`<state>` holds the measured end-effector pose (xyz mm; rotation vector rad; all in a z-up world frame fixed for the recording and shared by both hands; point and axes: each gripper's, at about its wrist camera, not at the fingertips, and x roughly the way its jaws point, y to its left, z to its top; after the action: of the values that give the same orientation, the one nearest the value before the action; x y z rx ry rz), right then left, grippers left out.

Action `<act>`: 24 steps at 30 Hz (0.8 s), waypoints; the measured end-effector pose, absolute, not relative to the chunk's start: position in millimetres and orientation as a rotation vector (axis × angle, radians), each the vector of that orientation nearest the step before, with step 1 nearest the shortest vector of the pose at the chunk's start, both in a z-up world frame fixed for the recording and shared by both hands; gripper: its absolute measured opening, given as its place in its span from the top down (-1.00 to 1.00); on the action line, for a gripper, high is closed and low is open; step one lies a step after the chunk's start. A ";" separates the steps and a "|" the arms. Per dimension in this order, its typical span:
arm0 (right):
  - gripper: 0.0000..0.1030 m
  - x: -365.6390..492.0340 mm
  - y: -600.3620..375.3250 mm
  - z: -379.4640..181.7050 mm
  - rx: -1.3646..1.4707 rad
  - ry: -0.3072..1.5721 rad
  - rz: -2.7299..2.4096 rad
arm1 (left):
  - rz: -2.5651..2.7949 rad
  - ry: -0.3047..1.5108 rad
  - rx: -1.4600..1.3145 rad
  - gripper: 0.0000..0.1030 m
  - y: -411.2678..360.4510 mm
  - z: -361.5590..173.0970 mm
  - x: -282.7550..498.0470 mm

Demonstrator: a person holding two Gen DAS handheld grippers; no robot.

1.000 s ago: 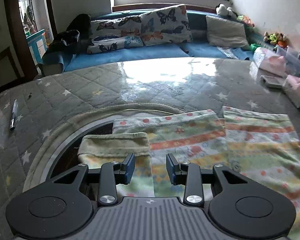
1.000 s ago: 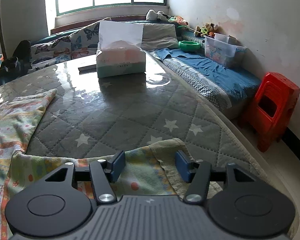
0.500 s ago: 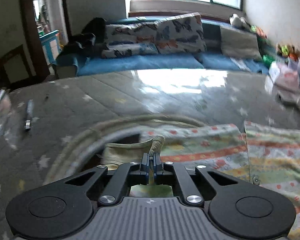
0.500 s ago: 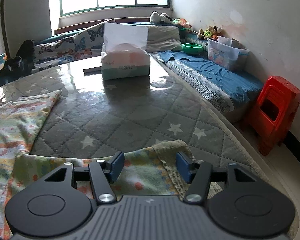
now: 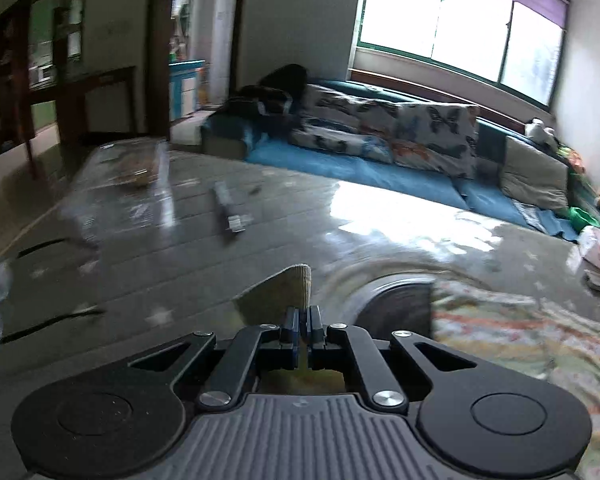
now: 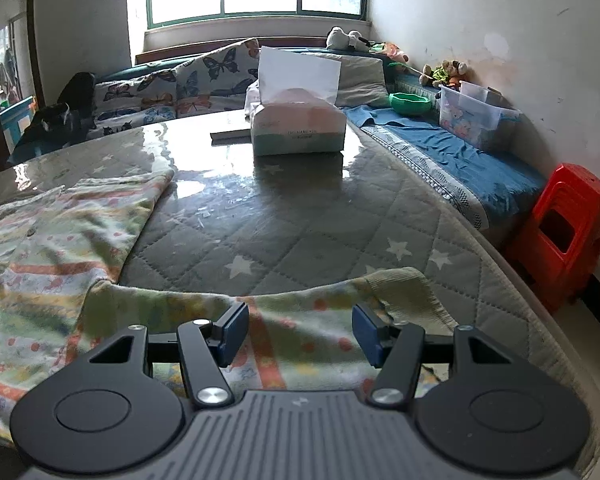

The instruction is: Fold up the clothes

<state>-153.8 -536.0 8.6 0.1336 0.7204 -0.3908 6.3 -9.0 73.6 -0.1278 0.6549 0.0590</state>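
Soft, light striped floral cotton garment (image 6: 60, 248); best pinched at ribbed cuffs (image 5: 288, 292). Left gripper (image 5: 304, 334) clenched on cuff, right gripper (image 6: 300, 334) released.

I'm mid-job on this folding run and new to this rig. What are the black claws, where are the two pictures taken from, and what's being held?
No robot arm here: a person holds one two-finger claw in each hand, with a fisheye camera looking along each one's fingers. In the left wrist view, the left claw is shut on the ribbed cuff of the patterned garment, lifted clear of the quilted table. In the right wrist view, the right claw is open over the other cuff, gripping nothing. A tissue box stands further back.
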 end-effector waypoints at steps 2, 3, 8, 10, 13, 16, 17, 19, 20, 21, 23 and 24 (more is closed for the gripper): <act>-0.14 -152.8 -534.2 6.1 0.133 0.731 -0.390 | 0.087 0.667 -0.129 0.93 4.7 65.9 -1.5; -0.15 -152.0 -533.4 5.0 0.130 0.737 -0.389 | 0.100 0.674 -0.134 0.93 11.5 61.9 -5.1; -0.23 -148.6 -533.2 1.1 0.117 0.755 -0.403 | 0.169 0.707 -0.155 0.94 45.6 41.8 -23.4; -0.24 -148.2 -533.1 1.2 0.115 0.759 -0.406 | 0.189 0.718 -0.169 0.94 57.4 34.7 -31.3; -0.24 -147.9 -531.8 1.8 0.108 0.765 -0.407 | 0.200 0.728 -0.191 0.95 65.4 27.8 -43.3; -0.25 -147.0 -532.2 2.1 0.110 0.768 -0.405 | 0.218 0.735 -0.206 0.95 69.5 22.6 -49.7; -0.25 -146.1 -533.2 1.9 0.117 0.767 -0.401 | 0.222 0.732 -0.214 0.95 71.1 22.2 -51.1; -0.27 -143.2 -535.2 0.4 0.131 0.761 -0.391 | 0.240 0.727 -0.219 0.95 72.3 22.7 -50.9; -0.28 -141.6 -535.4 -0.6 0.132 0.756 -0.390 | 0.246 0.722 -0.217 0.95 72.6 23.7 -51.4; -0.30 -140.0 -535.7 -1.6 0.132 0.752 -0.389 | 0.252 0.719 -0.215 0.95 72.9 24.4 -51.7; -0.32 -137.1 -536.8 -3.2 0.137 0.742 -0.389 | 0.261 0.729 -0.217 0.95 75.1 23.3 -49.4; -0.35 -135.7 -537.6 -4.0 0.139 0.737 -0.389 | 0.261 0.740 -0.219 0.94 76.6 22.1 -47.4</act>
<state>-135.7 -537.6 -4.0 0.1393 0.7367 -0.3893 -47.4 76.6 22.1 -0.2189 0.7400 0.2615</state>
